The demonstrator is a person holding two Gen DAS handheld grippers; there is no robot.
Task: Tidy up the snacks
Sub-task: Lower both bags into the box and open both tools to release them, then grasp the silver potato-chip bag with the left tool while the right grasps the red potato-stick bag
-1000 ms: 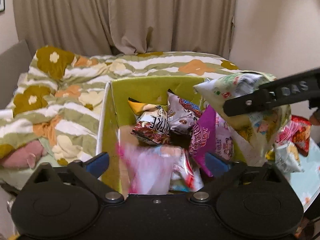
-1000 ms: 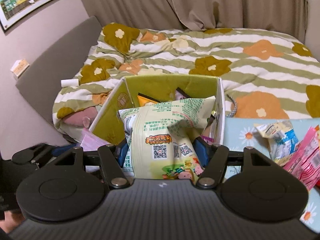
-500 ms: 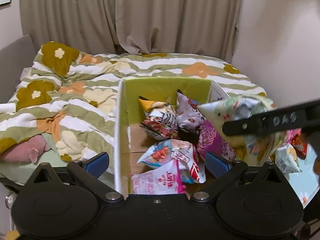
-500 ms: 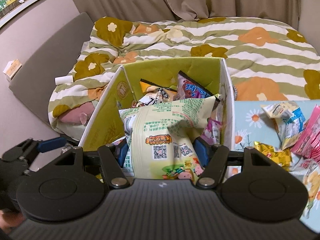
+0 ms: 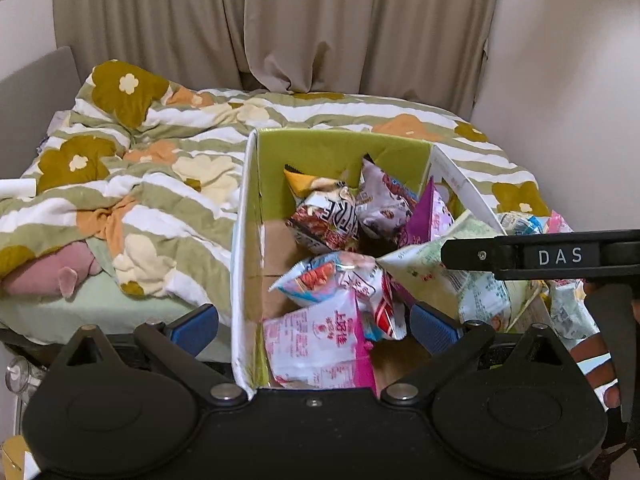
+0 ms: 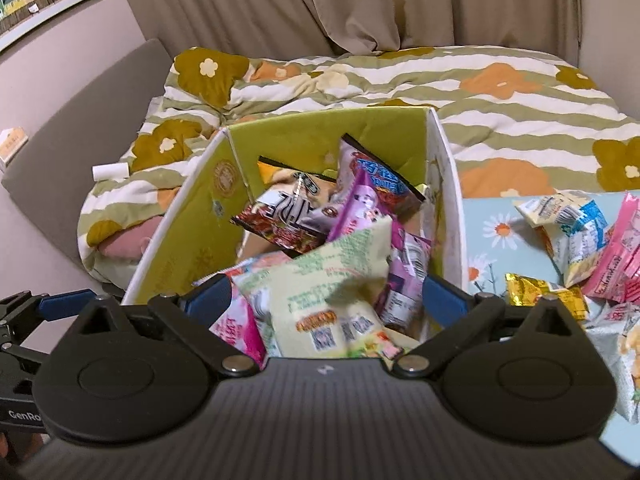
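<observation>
A green-lined cardboard box (image 5: 320, 152) (image 6: 320, 132) holds several snack packets. A pale yellow-green snack bag (image 6: 332, 288) (image 5: 440, 276) lies between the spread fingers of my right gripper (image 6: 326, 300), blurred, over the box's near right corner. My right gripper is open. Its finger (image 5: 520, 256) crosses the left wrist view at right. My left gripper (image 5: 314, 320) is open and empty at the box's near left edge. A pink and white packet (image 5: 320, 344) lies just in front of it inside the box.
Several loose snack packets (image 6: 572, 228) lie on a light blue flowered cloth (image 6: 492, 232) right of the box. A bed with a striped flowered duvet (image 5: 140, 184) lies behind and to the left. Curtains (image 5: 320, 24) hang at the back.
My right gripper has opened and let go of the yellow-green bag, which drops into the box. My left gripper has drawn back and risen; the pink packet it dropped lies in the box.
</observation>
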